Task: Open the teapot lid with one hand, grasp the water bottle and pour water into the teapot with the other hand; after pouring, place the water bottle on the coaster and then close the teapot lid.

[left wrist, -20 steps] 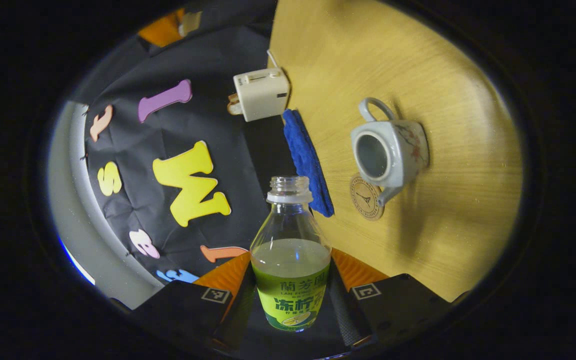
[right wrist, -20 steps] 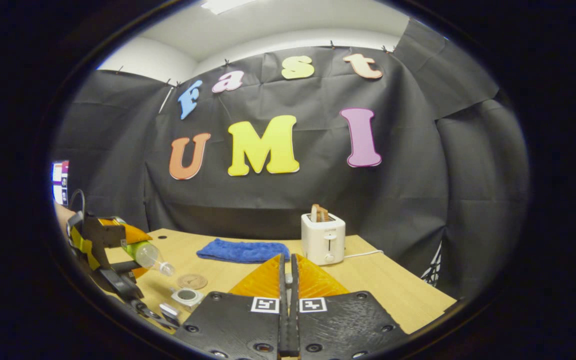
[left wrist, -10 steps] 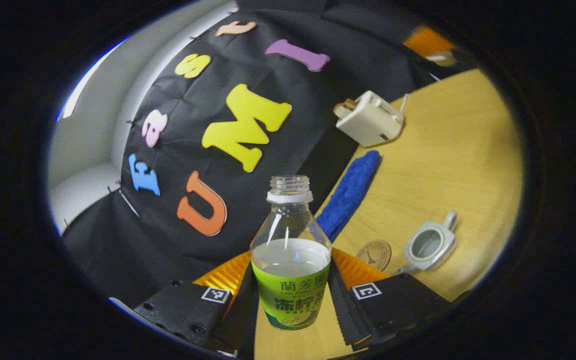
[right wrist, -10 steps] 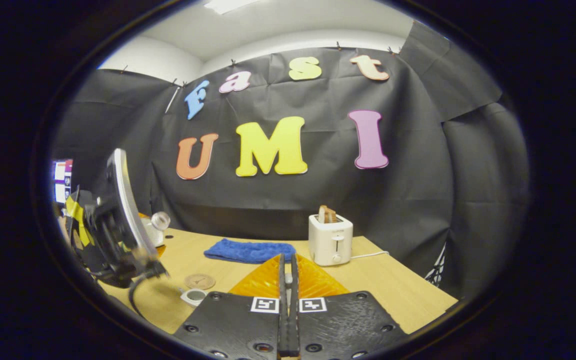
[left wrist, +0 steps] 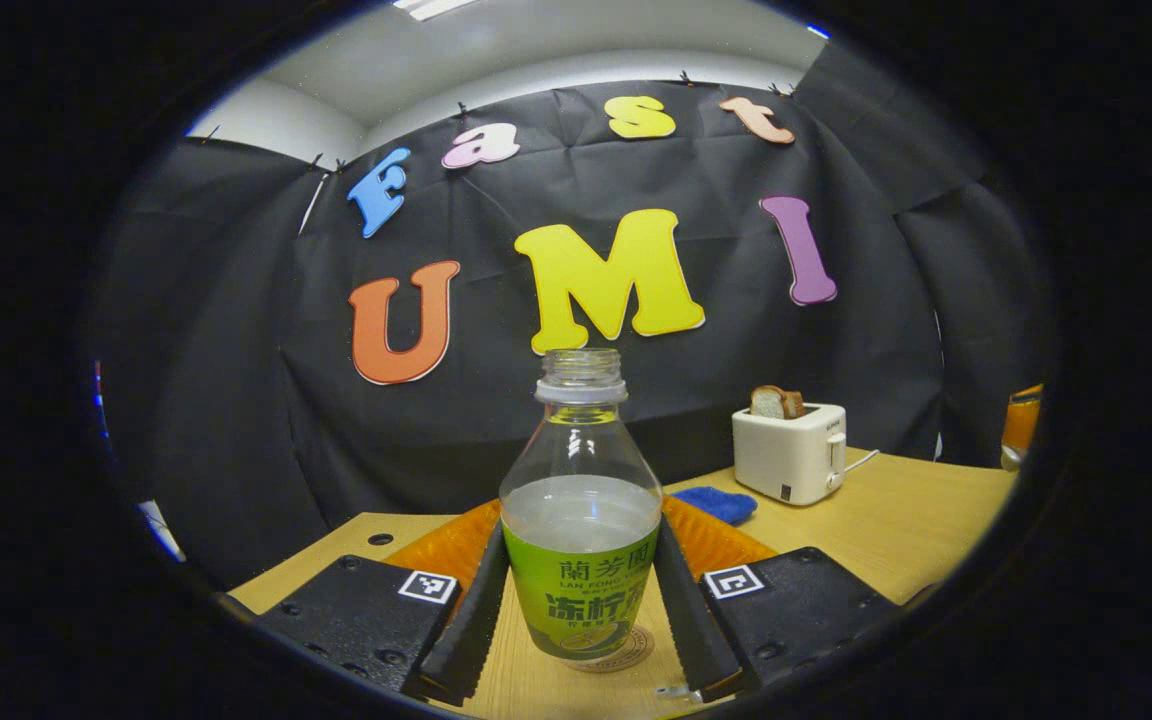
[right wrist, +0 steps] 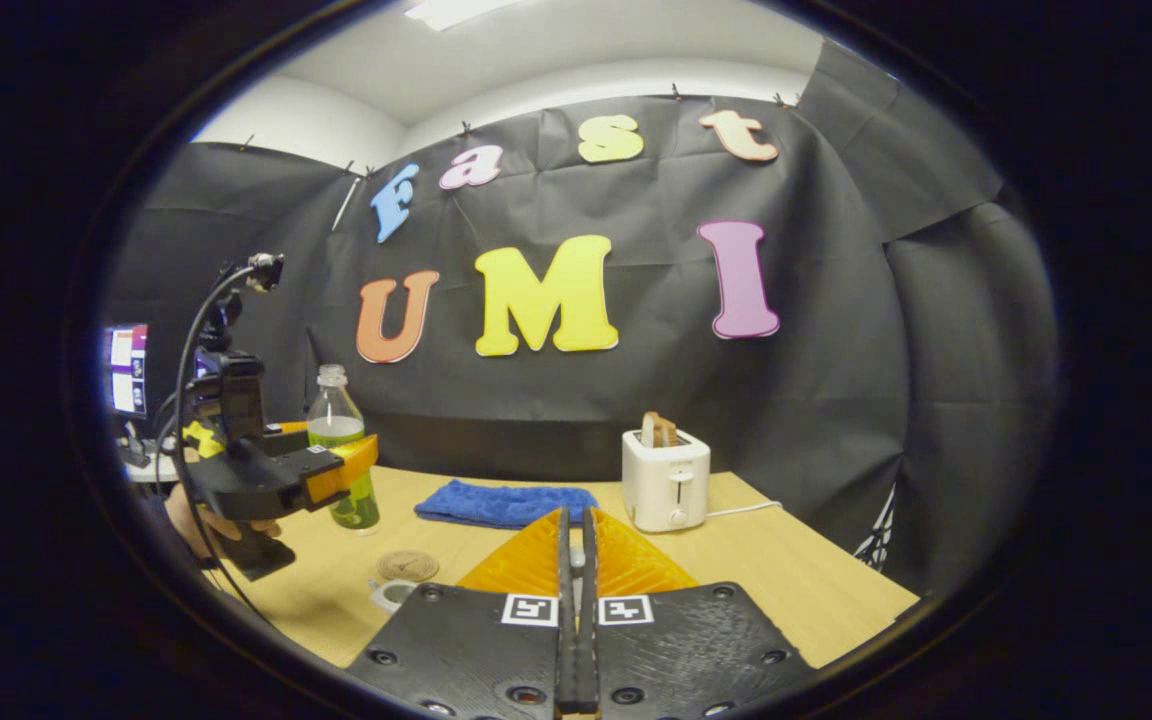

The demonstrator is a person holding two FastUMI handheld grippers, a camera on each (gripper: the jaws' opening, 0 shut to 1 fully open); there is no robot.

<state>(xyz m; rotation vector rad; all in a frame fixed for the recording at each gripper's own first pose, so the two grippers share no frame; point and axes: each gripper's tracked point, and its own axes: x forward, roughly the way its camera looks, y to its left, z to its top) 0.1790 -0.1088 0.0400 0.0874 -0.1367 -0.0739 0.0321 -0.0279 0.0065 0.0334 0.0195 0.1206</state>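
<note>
So the pouring part looks done and we're on the "put the bottle on the coaster" step. The left claw [left wrist: 581, 640] has both fingers pressed on the water bottle [left wrist: 581, 510], which is upright, cap off, roughly half full. In the left gripper view the coaster [left wrist: 608, 652] peeks out right under the bottle's base, but I can't tell if it's actually touching down or hanging just above.

From the right gripper view, the left claw [right wrist: 341, 470] is held about level, off to the left over the worktop [right wrist: 786, 570], with the bottle [right wrist: 341, 450] standing straight in it. The coaster [right wrist: 407, 565] and the rim of the open teapot [right wrist: 391, 594] sit low, near the right claw's body.

The right claw [right wrist: 573, 530] has its fingers nearly together, level and pointing at the back wall. It should be holding the lid, but I honestly can't make it out between the fingers.

Next move, I'd guess: ease the bottle straight down, centred on the coaster, let go without knocking it, then bring the lid over to the teapot.
</note>
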